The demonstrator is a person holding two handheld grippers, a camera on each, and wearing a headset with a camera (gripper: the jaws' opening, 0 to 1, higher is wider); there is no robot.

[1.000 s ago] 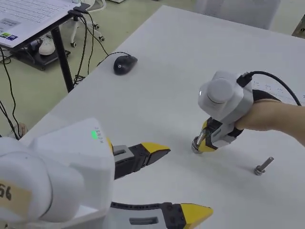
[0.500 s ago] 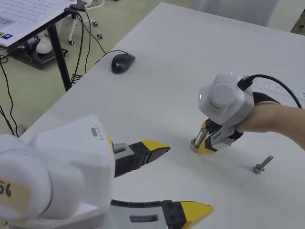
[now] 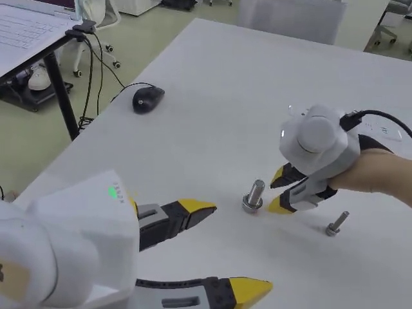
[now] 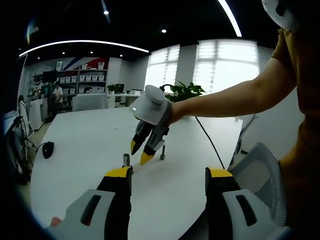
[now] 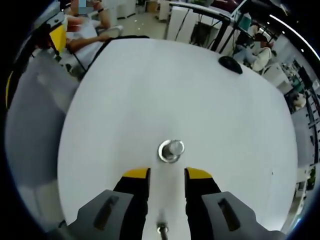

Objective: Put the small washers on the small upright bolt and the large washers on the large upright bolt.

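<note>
The right gripper (image 5: 167, 175) has its two yellow-tipped jaws apart with nothing between the tips. Just past the tips, in line with the gap, stands the large bolt (image 5: 171, 150), seen end-on, with a wider ring (image 5: 162, 152) at its foot; bolt and tips are close but not touching. Back between the roots of these jaws, toward the hand (image 3: 370, 170), is the small bolt (image 5: 161, 230). In the head view it leans, so I cannot tell whether it stands truly upright.

Ahead of the large bolt the white table (image 5: 150, 90) runs bare for a long stretch. Its curved edge lies off to the jaws' left, and a dark mouse (image 5: 231, 64) sits far ahead and to the right, near the far edge.

The left gripper (image 4: 169, 173) also has its jaws wide apart and empty. Straight ahead of them, well apart, are the right gripper's tips, pointing down at the tabletop, with the large bolt just left of those tips and the small bolt just right of them. Bare table lies between the left jaws and both bolts. In the head view the table's near-left edge passes beside the left gripper's body.
</note>
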